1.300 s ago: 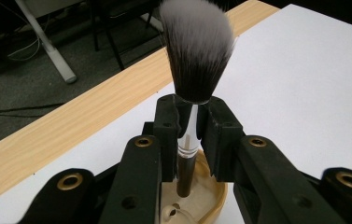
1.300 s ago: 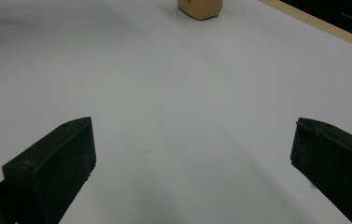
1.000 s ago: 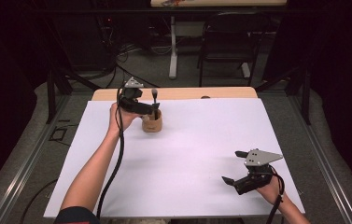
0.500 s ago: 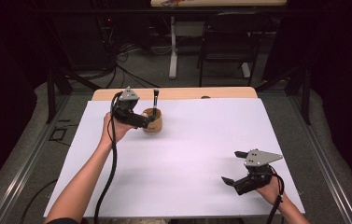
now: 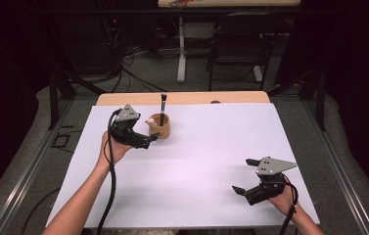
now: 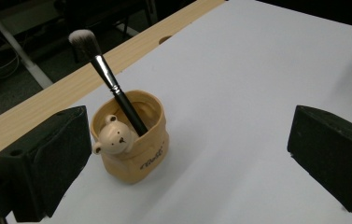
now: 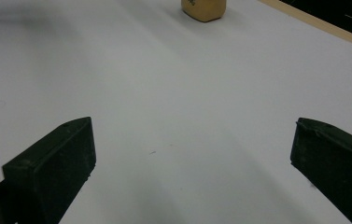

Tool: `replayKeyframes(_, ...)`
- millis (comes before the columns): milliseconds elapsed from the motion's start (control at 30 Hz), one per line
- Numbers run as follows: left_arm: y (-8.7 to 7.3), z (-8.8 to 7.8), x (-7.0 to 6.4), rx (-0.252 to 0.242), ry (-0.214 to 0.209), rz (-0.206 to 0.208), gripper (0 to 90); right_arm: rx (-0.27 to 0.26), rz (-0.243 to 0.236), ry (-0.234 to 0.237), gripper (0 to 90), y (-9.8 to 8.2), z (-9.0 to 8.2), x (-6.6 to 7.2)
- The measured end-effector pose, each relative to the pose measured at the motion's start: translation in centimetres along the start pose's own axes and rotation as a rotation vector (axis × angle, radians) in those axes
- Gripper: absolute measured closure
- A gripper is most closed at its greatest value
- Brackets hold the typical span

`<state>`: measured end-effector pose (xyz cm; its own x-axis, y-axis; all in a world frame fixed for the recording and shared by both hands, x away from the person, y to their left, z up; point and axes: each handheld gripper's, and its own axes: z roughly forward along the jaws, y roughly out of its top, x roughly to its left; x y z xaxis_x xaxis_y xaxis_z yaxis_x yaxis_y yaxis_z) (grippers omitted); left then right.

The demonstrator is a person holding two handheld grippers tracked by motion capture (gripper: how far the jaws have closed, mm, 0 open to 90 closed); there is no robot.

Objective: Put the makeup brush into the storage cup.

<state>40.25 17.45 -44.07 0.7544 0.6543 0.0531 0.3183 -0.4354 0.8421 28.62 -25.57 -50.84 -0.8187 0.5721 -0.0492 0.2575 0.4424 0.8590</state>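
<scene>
Nearest to the person, the right tongs (image 5: pixel 248 192) are held wide open and empty, well apart from the bear-faced cup (image 5: pixel 160 126), low over the white desk (image 5: pixel 211 147). Farther away, the left tongs (image 5: pixel 149 140) have been drawn back from above the cup to just beside it, fully opened and holding nothing. The makeup brush (image 6: pixel 110 84), released, is seen standing tilted inside the cup. The placing step is judged as done.
</scene>
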Motion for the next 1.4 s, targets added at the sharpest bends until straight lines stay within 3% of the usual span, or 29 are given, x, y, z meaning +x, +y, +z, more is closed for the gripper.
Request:
replayKeyframes(400, -1.8, -0.8, -2.2, -0.006, -0.053, 0.018, 0.0, 0.009, -0.003, -0.001, 0.0, 0.0, 0.0, 0.3)
replayKeyframes(600, -2.7, -1.2, -3.3, -0.024, -0.104, 0.017, 0.1, 0.011, -0.005, 0.001, 0.0, 0.0, 0.0, 0.3)
replayKeyframes(800, -3.9, -2.2, -4.5, -0.058, -0.131, 0.044, 0.1, 0.01, -0.005, 0.002, 0.0, -0.1, 0.0, 0.4)
replayKeyframes(933, -4.5, -2.8, -5.1, -0.055, -0.157, 0.065, 0.1, 0.013, -0.007, 0.001, 0.0, -0.1, 0.0, 0.4)
replayKeyframes(1133, -5.7, -3.5, -5.6, -0.048, -0.168, 0.066, 0.1, 0.014, -0.008, 0.004, 0.0, -0.1, 0.1, 0.4)
replayKeyframes(1400, -7.2, -3.9, -5.9, -0.079, -0.153, 0.069, 0.0, 0.012, -0.006, 0.003, 0.0, -0.1, 0.1, 0.5)
